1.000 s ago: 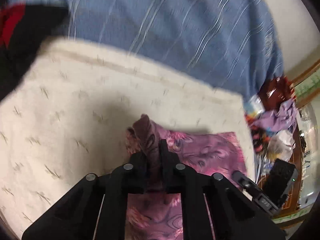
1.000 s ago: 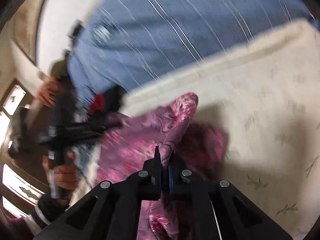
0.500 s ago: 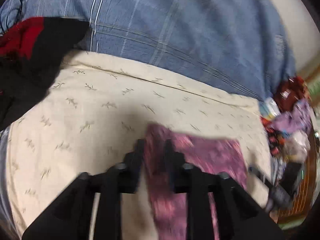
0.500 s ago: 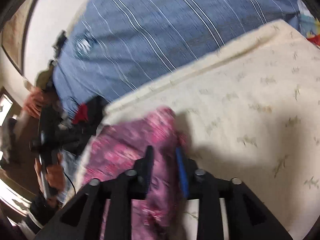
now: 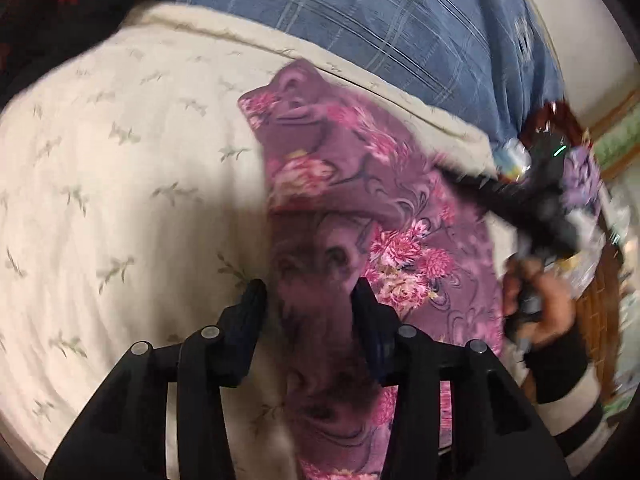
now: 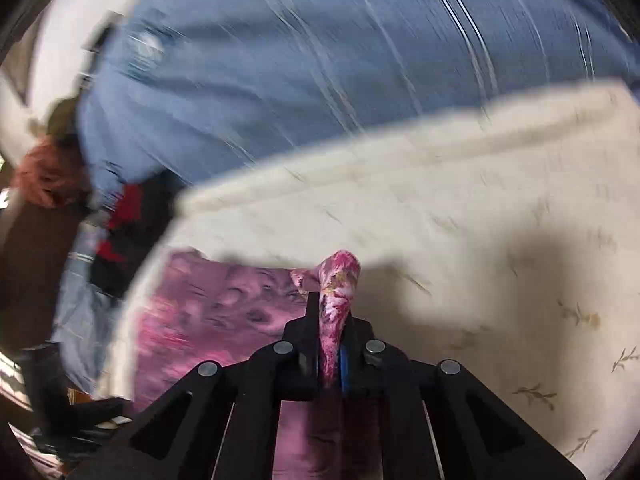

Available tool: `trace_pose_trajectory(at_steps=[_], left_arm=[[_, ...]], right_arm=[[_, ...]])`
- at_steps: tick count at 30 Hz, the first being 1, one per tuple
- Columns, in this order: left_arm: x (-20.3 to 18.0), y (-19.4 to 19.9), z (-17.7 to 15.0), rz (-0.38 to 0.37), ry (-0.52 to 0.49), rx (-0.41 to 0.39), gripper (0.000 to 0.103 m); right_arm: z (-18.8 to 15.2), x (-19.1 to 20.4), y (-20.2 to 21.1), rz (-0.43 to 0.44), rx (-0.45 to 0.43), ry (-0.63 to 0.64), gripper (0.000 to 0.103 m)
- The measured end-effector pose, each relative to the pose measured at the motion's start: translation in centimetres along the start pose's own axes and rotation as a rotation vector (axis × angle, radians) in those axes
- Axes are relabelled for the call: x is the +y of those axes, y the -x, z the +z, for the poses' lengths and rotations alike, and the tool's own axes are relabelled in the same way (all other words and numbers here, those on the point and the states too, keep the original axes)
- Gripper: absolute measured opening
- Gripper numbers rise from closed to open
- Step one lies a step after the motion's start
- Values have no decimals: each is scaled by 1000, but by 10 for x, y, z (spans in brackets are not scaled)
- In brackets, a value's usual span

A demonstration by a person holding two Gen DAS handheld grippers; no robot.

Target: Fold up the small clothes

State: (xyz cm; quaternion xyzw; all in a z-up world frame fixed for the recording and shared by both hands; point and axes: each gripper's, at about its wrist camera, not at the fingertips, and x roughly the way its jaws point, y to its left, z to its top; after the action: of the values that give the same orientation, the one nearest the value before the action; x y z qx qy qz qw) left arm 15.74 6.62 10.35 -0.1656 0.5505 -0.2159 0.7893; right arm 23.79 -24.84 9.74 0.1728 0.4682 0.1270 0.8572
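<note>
Right gripper (image 6: 330, 344) has just been closing and now pinches a raised fold of the purple floral garment (image 5: 360, 184). Left gripper (image 5: 308, 304), clamped a second ago, now stands part-open astride the cloth, released. Garment lies folded on the cream cushion (image 5: 120, 160). No containers visible.

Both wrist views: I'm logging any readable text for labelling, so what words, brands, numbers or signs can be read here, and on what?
None can be read in either view.
Purple floral cloth: flower print only, no writing.
Cream sheet: leaf sprigs only.
Blue checked cover: a pale mark near its right edge, too blurred to read.
Clutter at the right edge: too small and blurred to read.
</note>
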Motion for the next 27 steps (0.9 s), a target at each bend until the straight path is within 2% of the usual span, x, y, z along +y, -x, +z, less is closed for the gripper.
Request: trace_pose_trajectory(at_steps=[1, 4, 5, 7, 10, 11, 12, 13, 14, 15, 16, 17, 19, 20, 23, 27], left_arm=[[2, 4, -3, -14, 8, 3, 41], [6, 19, -14, -44, 5, 12, 41], [6, 25, -19, -48, 3, 12, 41], [-2, 38, -27, -47, -5, -31, 40], [-14, 53, -41, -35, -55, -76, 41], [-19, 54, -47, -15, -80, -84, 41], [-26, 45, -53, 41, -119, -74, 41], [-29, 38, -58, 95, -139, -59, 41], [-30, 25, -63, 144, -160, -37, 44], [-26, 22, -67, 153, -164, -31, 50], [-22, 21, -68, 151, -149, -37, 53], [-19, 25, -69, 147, -131, -42, 56], [-13, 37, -66, 127, -82, -35, 55], [-13, 44, -65, 114, -72, -41, 54], [-30, 75, -46, 89, -106, -120, 54], [-63, 70, 1, 69, -134, -194, 64]], right_arm=[[-5, -6, -5, -13, 16, -8, 7], [-7, -11, 15, -17, -34, -82, 34], [-8, -11, 26, -1, -55, -107, 34], [-14, -4, 50, 113, -103, -93, 34], [-44, 24, 79, 220, -112, 19, 34], [-58, 32, 85, 248, -114, 49, 34], [-73, 37, 87, 274, -111, 75, 33], [-87, 42, 83, 259, -89, 110, 30], [-101, 45, 75, 195, -50, 146, 27], [-112, 44, 64, 142, -4, 169, 27], [-123, 41, 60, 104, -5, 200, 27], [-128, 39, 67, 96, -42, 212, 26], [-127, 39, 80, 57, -38, 172, 23], [-127, 40, 90, 76, -56, 157, 29], [-122, 53, 116, 104, -122, 196, 29], [-99, 71, 114, 81, -175, 220, 29]])
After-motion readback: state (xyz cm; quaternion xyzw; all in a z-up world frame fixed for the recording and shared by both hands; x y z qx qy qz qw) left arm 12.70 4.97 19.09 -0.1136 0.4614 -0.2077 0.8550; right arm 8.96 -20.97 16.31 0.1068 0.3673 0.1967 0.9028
